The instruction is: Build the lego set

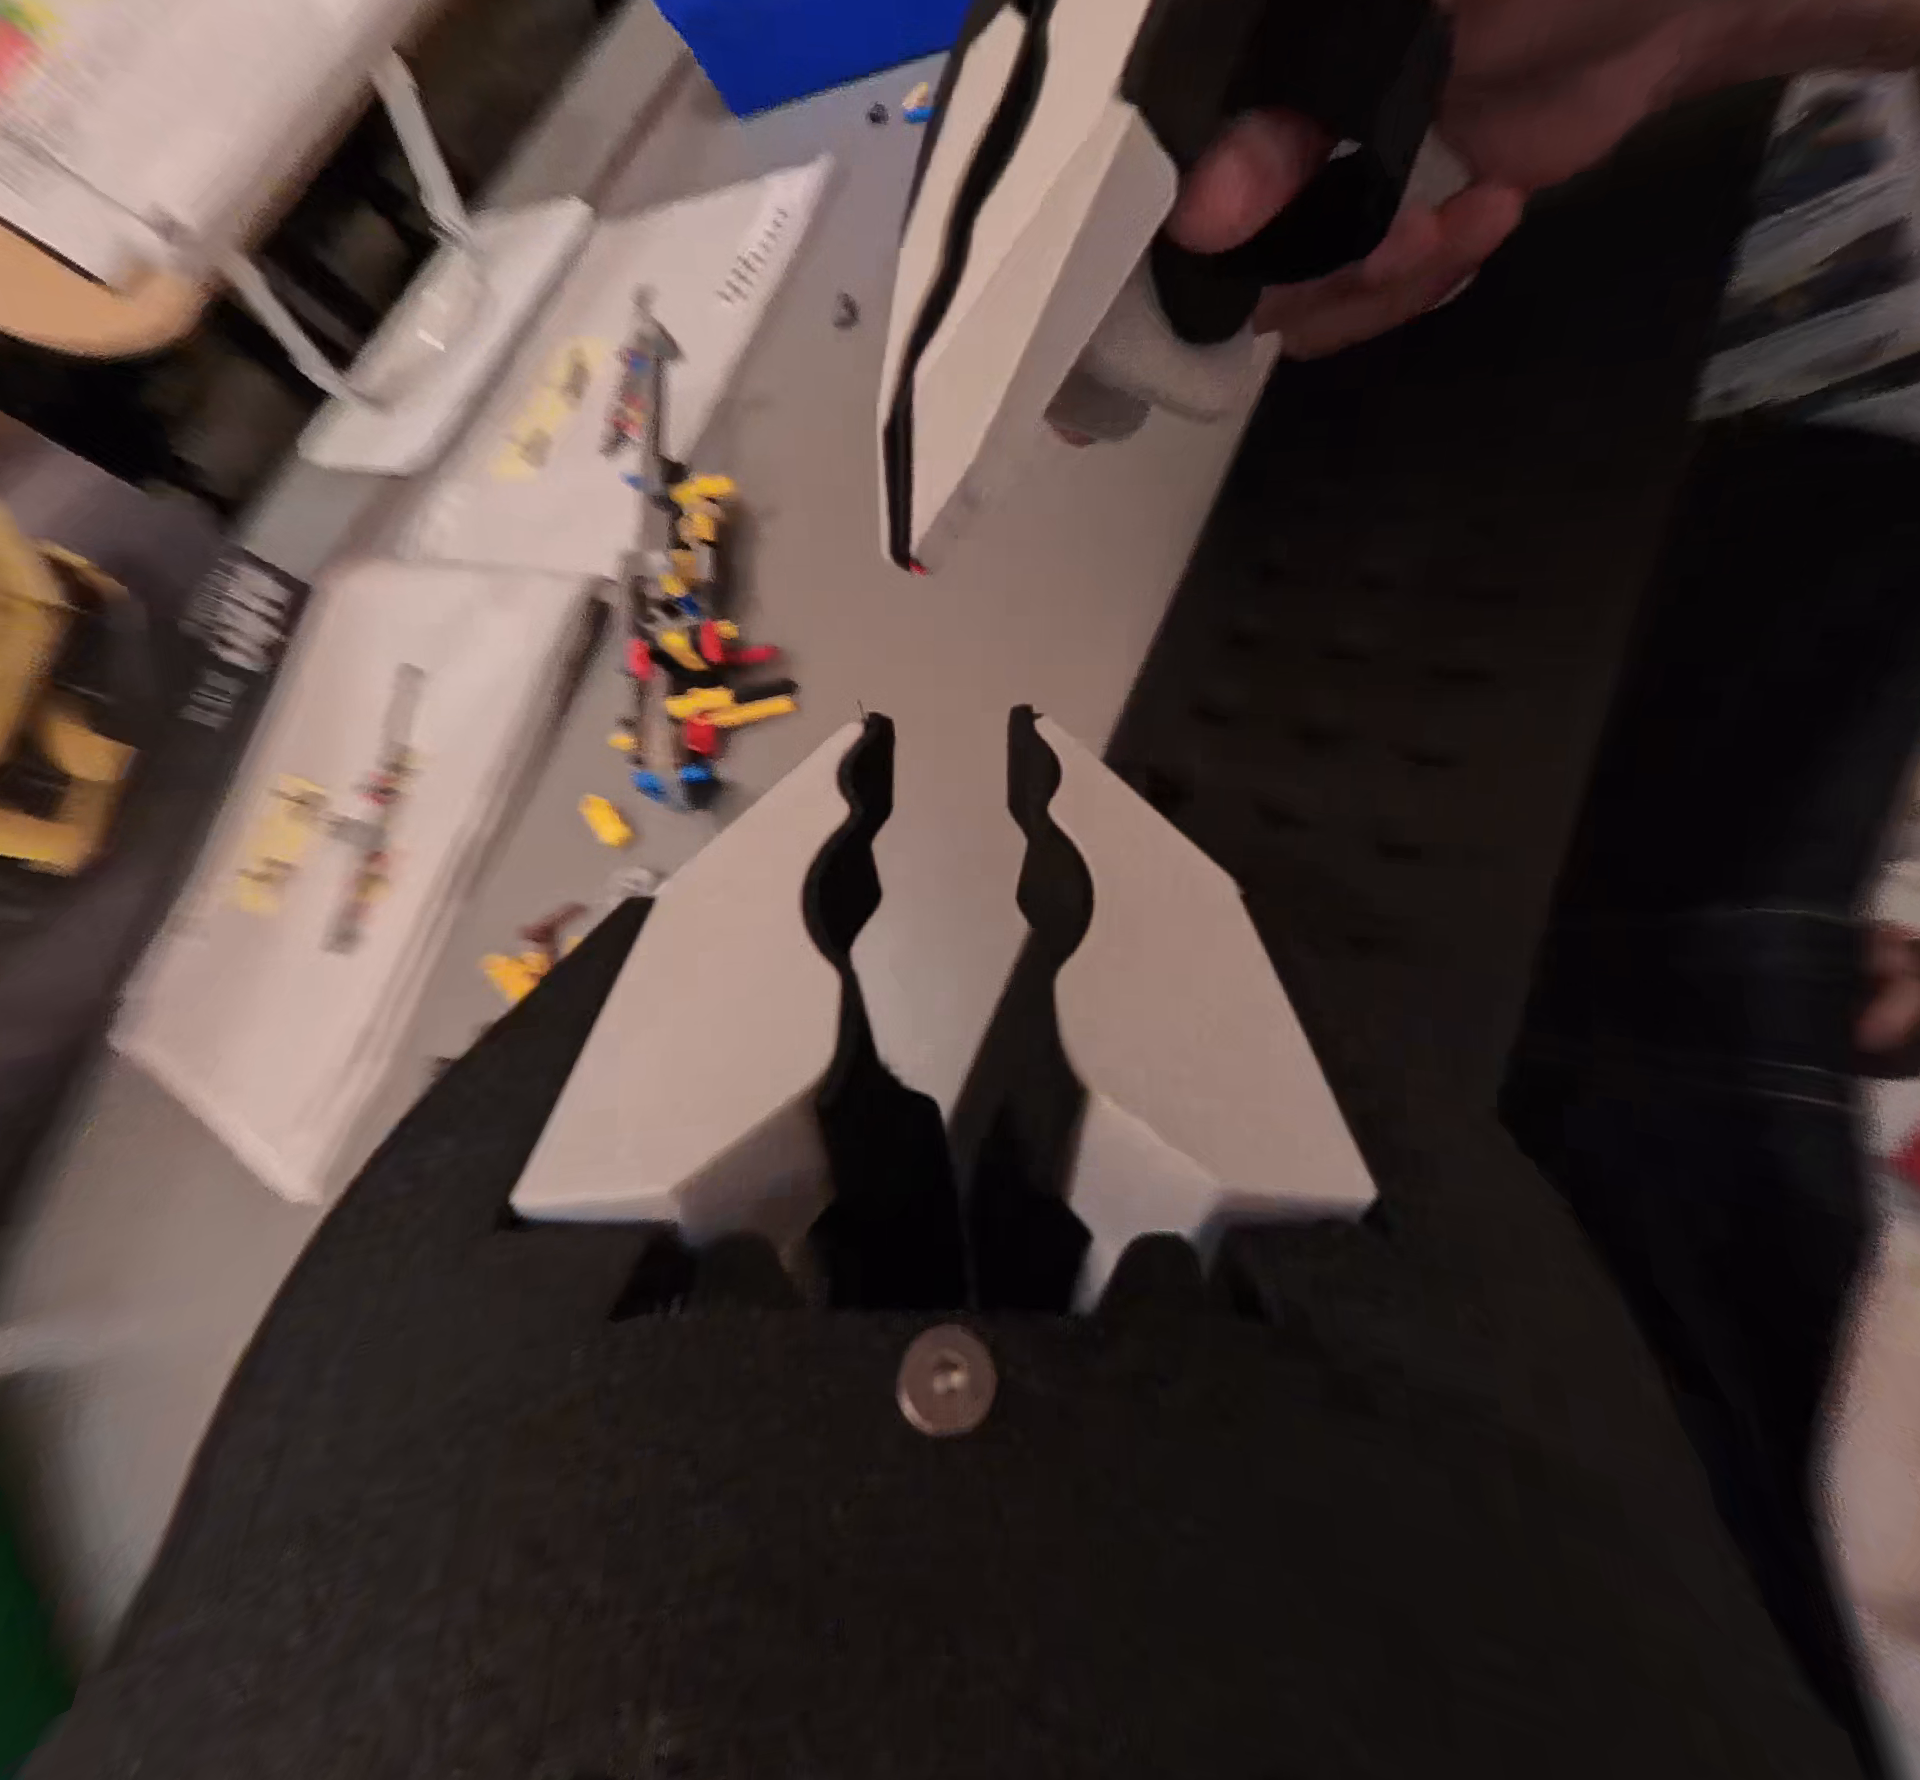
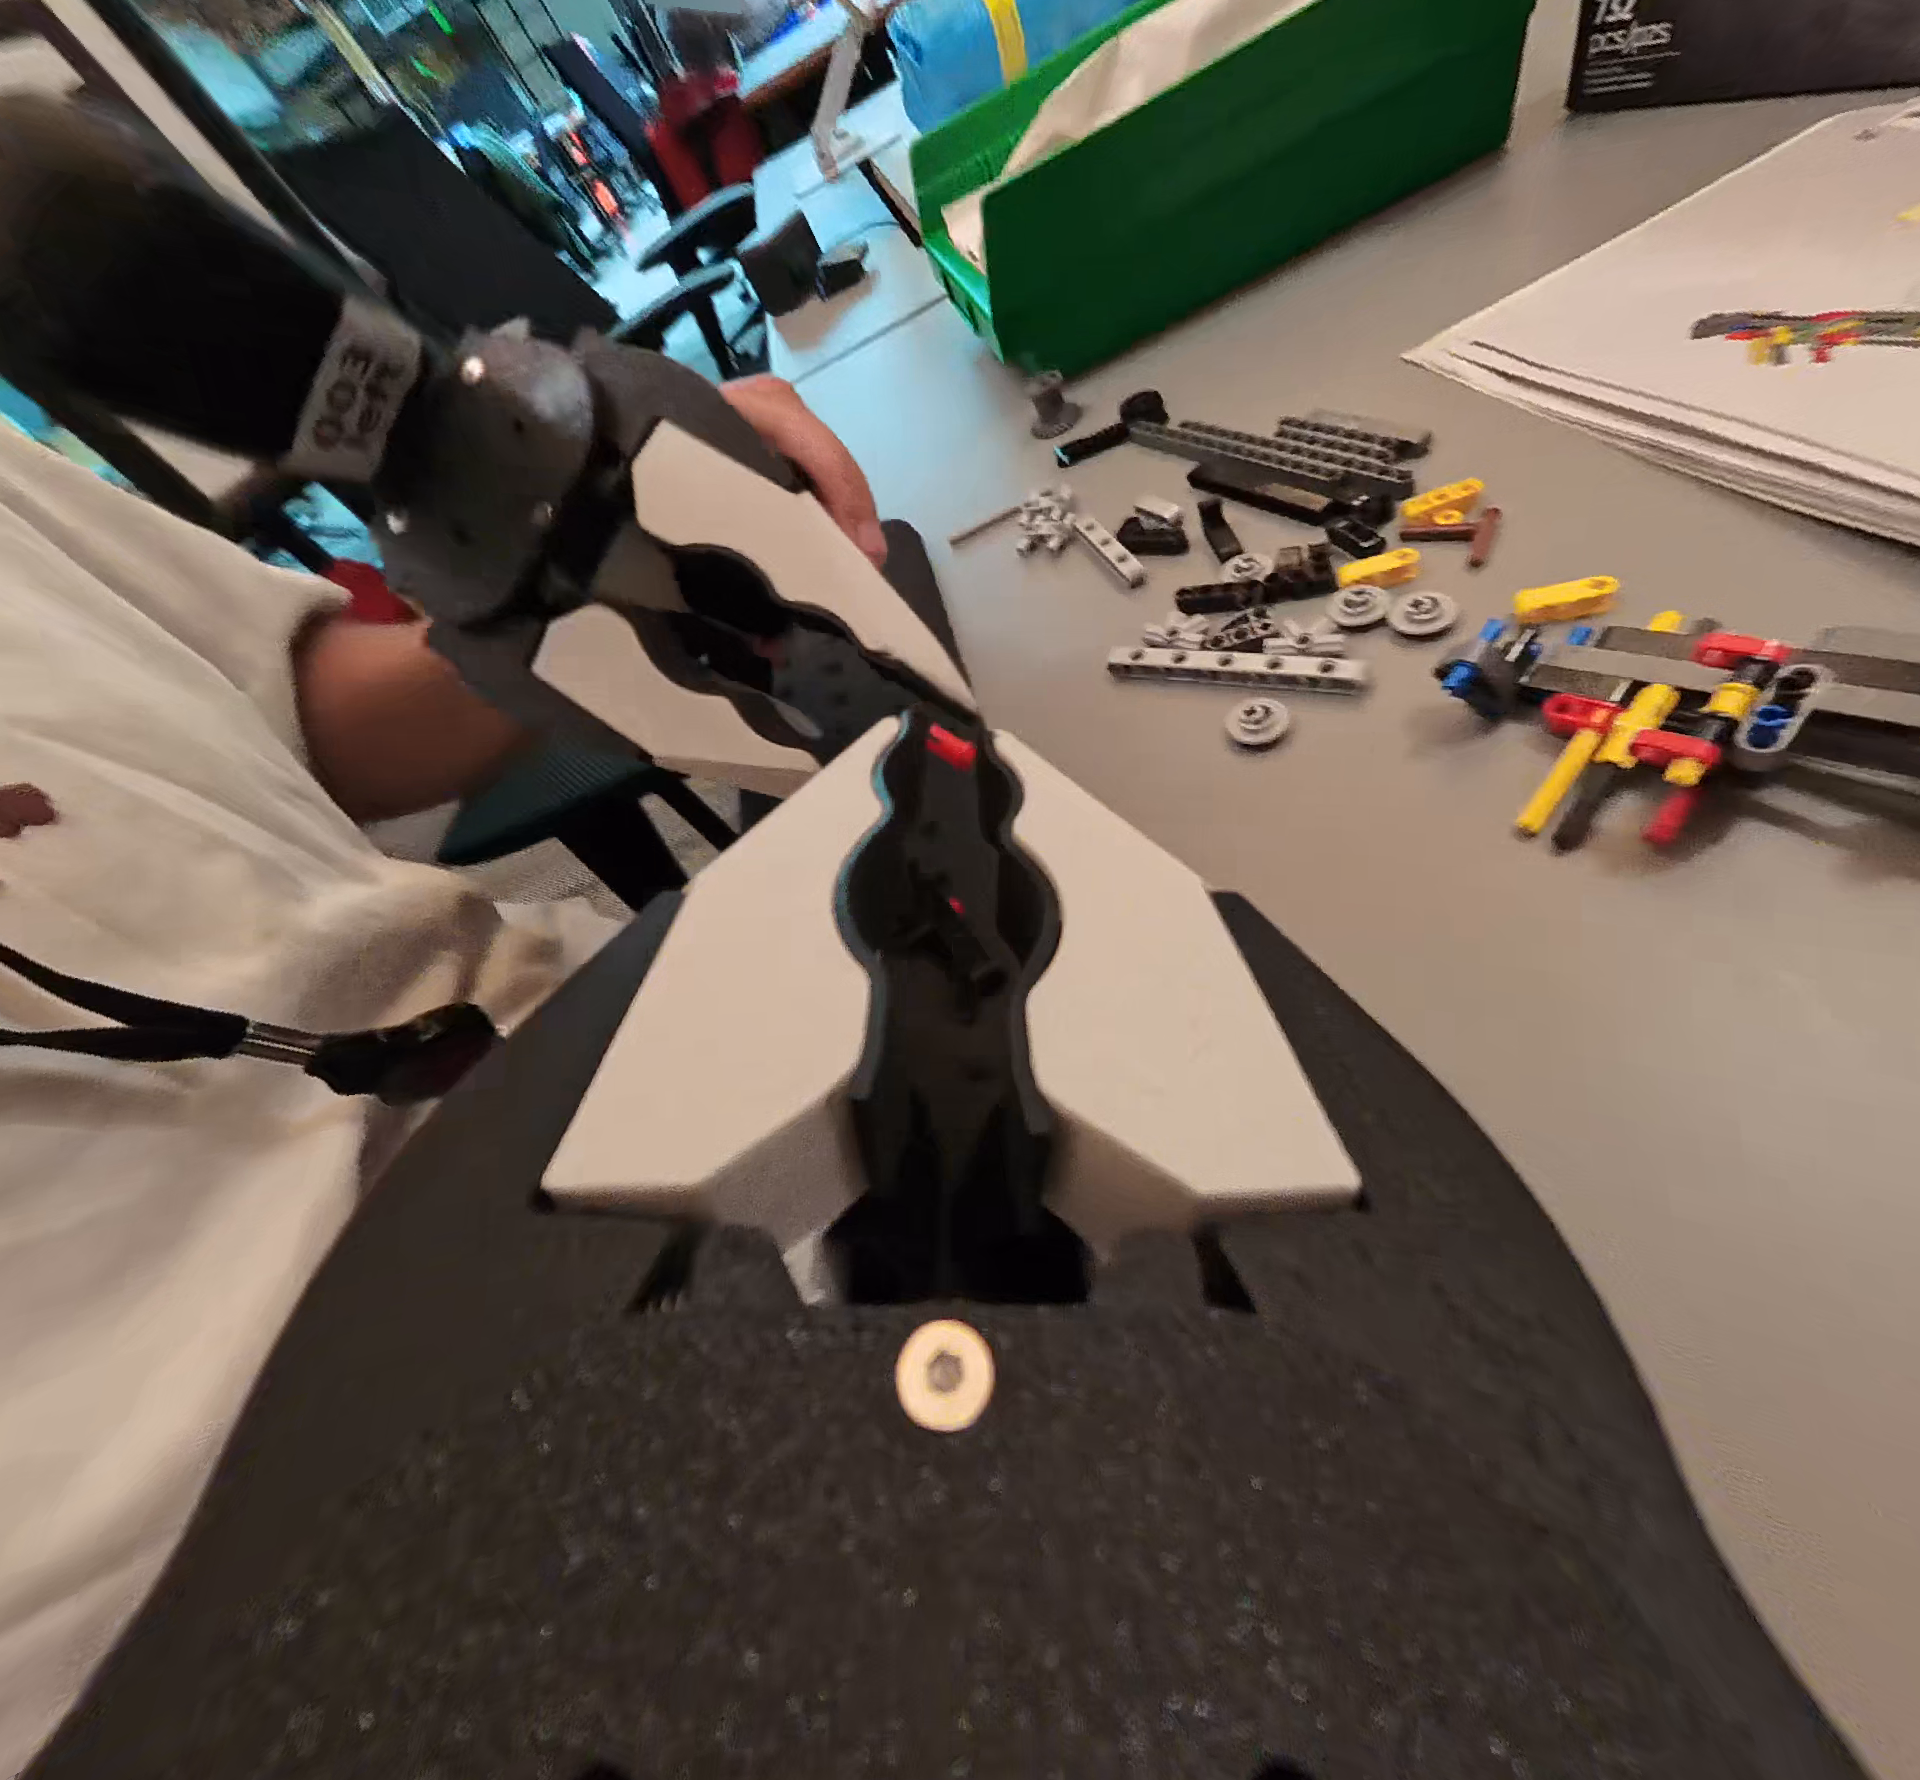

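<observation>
The left gripper (image 1: 951, 722) hangs above the grey desk (image 1: 935, 629) with its jaws released, a clear gap between the two black-lined fingertips and nothing in it. The right gripper (image 2: 940, 743) is clenched on a small black-and-red lego piece (image 2: 948, 899) that sits down the channel between its fingers, a red tip showing at the very front; in the left wrist view the same gripper (image 1: 906, 558) points down toward the desk, a hand (image 1: 1558, 99) around its handle, and only a speck of red shows at its tip. The two grippers' tips are close together above the near edge of the desk. Farther in on the desk lies the partly built lego model (image 2: 1704, 691), a long grey beam assembly with yellow, red and blue parts. Beside it a scatter of loose grey and black beams, gears and pins (image 2: 1268, 567) is spread out. An open instruction booklet (image 2: 1714, 359) lies beyond the model, toward the far edge, and a green bin (image 2: 1247, 182) stands at the far edge behind the loose parts.
</observation>
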Demonstrator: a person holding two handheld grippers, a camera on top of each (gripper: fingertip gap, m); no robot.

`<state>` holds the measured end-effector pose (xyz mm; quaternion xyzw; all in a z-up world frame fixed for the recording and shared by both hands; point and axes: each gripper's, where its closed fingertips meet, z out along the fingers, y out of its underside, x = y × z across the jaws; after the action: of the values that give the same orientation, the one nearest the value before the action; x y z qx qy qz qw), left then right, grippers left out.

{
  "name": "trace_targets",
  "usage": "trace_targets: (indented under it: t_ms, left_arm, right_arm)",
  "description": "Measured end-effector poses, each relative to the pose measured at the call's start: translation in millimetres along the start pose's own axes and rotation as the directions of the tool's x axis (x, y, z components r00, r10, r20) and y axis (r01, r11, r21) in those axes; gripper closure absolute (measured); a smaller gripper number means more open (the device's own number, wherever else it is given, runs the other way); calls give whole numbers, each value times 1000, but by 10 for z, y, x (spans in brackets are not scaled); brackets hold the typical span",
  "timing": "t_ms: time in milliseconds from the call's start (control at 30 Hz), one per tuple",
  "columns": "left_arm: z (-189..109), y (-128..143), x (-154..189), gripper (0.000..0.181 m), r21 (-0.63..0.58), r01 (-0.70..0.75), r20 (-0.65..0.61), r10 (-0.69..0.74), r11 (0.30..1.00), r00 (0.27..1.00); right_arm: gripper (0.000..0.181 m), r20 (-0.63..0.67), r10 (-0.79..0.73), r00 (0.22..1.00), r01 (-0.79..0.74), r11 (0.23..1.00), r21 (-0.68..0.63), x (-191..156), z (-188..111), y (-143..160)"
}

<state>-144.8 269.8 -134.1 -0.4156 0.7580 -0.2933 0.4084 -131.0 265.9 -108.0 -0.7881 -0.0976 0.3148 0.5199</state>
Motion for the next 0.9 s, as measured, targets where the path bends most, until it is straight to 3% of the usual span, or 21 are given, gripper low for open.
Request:
trace_targets:
  t_ms: [100,233,600,767,900]
  left_arm:
    - [-29,-104,-80,163,-1,-187,137,185,982,973]
    - [-54,-227,-10,166,36,-327,186,315,944,931]
    - [-33,-205,13,177,61,-383,197,366,922,910]
    - [-114,-380,30,177,228,-274,184,235,934,954]
    - [-246,-588,60,178,394,-177,146,129,902,981]
  right_arm:
    - [169,31,5,1000,-5,1000,13,-69,36,3]
    - [173,4,-25,1000,25,1000,-6,-76,75,27]
    - [172,46,-44,998,46,998,-42,-139,96,113]
    - [167,205,67,977,-81,995,61,-245,24,-3]
    - [157,503,253,827,-321,946,53,-434,-117,-124]
